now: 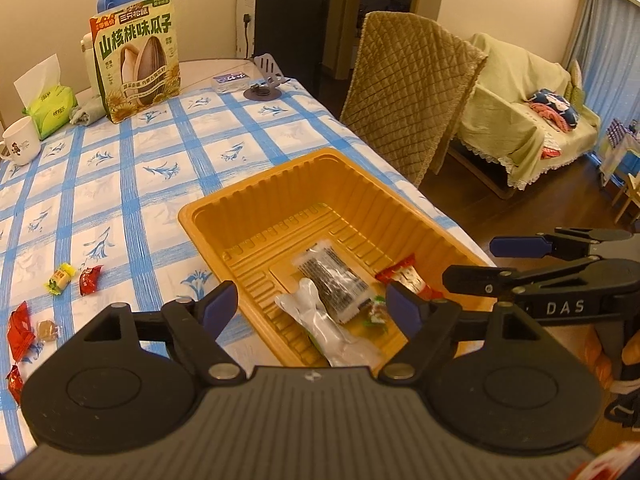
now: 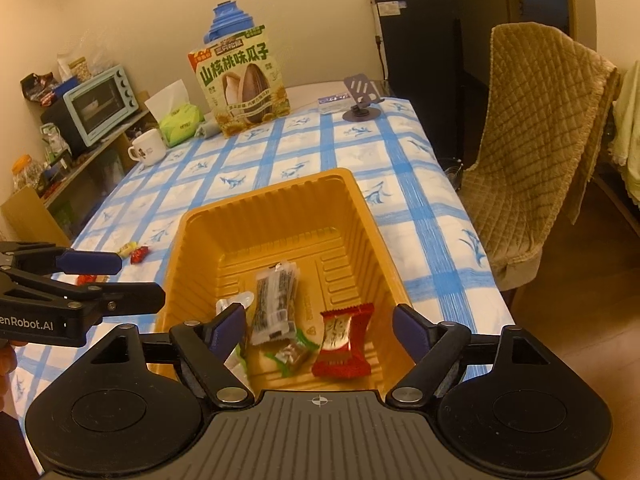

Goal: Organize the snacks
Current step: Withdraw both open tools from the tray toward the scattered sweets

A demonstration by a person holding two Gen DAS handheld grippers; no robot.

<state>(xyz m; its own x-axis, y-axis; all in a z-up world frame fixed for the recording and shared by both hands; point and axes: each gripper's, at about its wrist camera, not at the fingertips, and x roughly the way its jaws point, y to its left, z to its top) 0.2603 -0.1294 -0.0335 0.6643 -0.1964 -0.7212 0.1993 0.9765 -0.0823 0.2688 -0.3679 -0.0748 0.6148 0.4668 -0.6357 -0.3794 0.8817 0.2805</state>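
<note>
Loose snacks lie on the desk [image 1: 132, 168] at far left: red packets [image 1: 19, 334], a brown candy [image 1: 47, 330], a yellow candy [image 1: 60, 278], a red candy [image 1: 90, 279]. Mug [image 1: 20, 145], tissue pack [image 1: 50, 110] and seed bag [image 1: 138, 62] stand at the far edge. Left hand-held gripper [image 1: 308, 308] hangs over the tray's near rim, jaws wide, nothing between them. Orange tray [image 1: 256, 200] sits on the desk and holds a white packet [image 1: 324, 324], a dark bar [image 1: 332, 280], a green candy [image 1: 376, 314] and a red packet [image 1: 406, 276]. Right hand-held gripper [image 2: 320, 326] is also over the tray, jaws wide, empty. Covered chair [image 1: 408, 92] stands to the right.
</note>
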